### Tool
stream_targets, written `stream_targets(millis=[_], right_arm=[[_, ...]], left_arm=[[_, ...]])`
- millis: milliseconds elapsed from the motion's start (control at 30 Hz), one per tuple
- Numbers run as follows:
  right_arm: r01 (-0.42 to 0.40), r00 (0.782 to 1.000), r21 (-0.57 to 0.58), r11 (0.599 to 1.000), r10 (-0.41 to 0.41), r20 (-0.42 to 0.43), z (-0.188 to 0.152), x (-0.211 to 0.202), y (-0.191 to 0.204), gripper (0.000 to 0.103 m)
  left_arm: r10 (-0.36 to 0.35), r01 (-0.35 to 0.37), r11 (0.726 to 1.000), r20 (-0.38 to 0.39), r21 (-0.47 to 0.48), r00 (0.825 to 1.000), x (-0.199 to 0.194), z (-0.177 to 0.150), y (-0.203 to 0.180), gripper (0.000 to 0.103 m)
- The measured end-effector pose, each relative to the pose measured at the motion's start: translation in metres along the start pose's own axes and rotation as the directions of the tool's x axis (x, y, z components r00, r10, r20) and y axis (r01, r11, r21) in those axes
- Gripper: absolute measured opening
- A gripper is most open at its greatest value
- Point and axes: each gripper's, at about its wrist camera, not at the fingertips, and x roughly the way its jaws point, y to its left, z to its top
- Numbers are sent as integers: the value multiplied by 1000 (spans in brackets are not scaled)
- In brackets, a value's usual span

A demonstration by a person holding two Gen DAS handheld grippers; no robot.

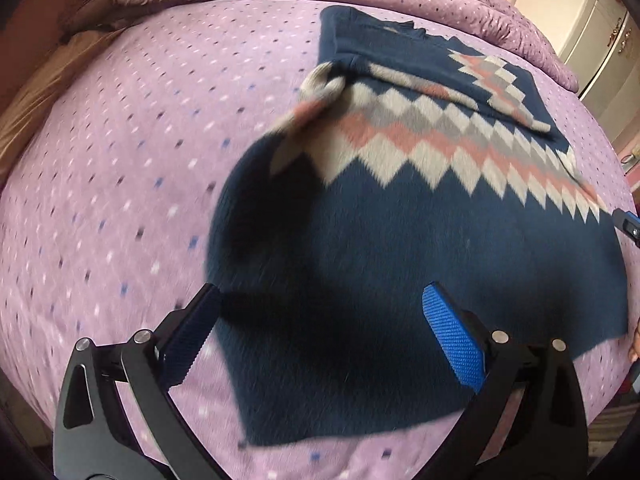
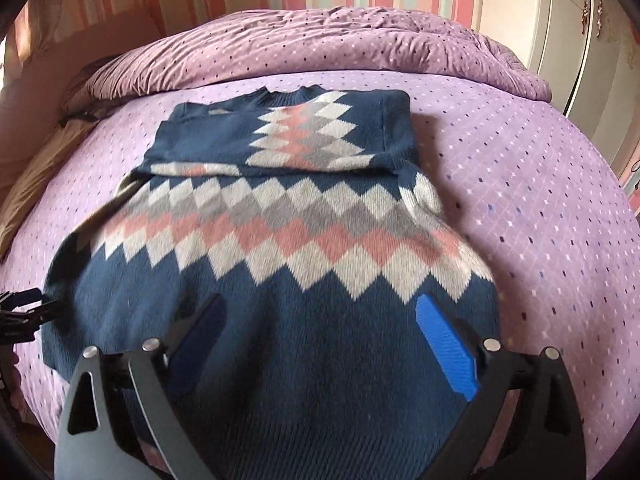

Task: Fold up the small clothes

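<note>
Both grippers, left gripper [image 1: 320, 336] and right gripper [image 2: 320, 344], hover with jaws released over a navy diamond-patterned knitted sweater [image 2: 280, 280], sleeves folded in, on the purple dotted bed [image 2: 540, 200]; next, probably, gripping the hem.

One sweater [image 2: 280, 320] on my bed, navy with diamond bands; counting those bands on the body, I get four rows: white, grey, pink, white. One purple dotted bedsheet [image 2: 540, 200]. One bunched duvet [image 2: 320, 44] at the far side. One white wardrobe [image 2: 580, 40]. Two grippers, mine: left gripper [image 1: 320, 340] and right gripper [image 2: 320, 344], each with two fingers, jaws spread.
</note>
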Motion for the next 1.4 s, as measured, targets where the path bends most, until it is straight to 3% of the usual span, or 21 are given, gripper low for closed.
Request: stream_targets(millis=[233,300,433,567,700,833,900,933,1000,1033,1100,1267,1400], right_arm=[[-14,999,55,998,17,-46,-23,4,-2,96],[-14,999,50,999,16,-44,-26,3,0,96],[-9,999,27,1000,10,-37,-25,-1,5,96],[-8,999,26,1000,9,-31,-22,-3,5,96],[-7,1000,29,1000,7,-22,-19,-3,5,96],[-6,1000,28,1000,7,-26,-19,-2,4,96],[-3,1000,23,1000,4,-31,-21,-2,4,96],[1,999,19,1000,0,-35,-23,-1,3,96],[3,999,19,1000,-2,-39,-25,0,2,96],[5,999,22,1000,-4,-41,-26,0,0,96],[9,999,30,1000,-7,-44,-27,-1,-3,96],[35,998,37,999,-33,-50,-30,-10,-12,96],[78,994,37,996,-75,-74,-40,-23,-28,96]], left_arm=[[-23,22,1000,-24,-13,999,-8,-36,23,100],[-27,26,1000,-31,-17,999,-8,-39,26,100],[-116,113,993,-45,-45,992,-7,-37,23,100],[-148,145,988,-44,-56,988,-6,-36,14,100],[-132,128,990,-58,-63,990,-4,-42,15,100],[-204,188,972,-101,-142,974,1,-51,20,99],[-207,194,972,-95,-130,974,-4,-53,14,98],[-196,185,976,-96,-116,976,-5,-54,11,96],[-188,172,977,-130,-126,974,2,-54,11,79],[-187,166,975,-148,-145,971,8,-54,12,65],[-198,171,970,-151,-176,969,10,-51,16,58],[-151,124,981,-183,-150,971,2,-45,14,18],[-112,95,991,-198,-90,974,-2,-34,5,12]])
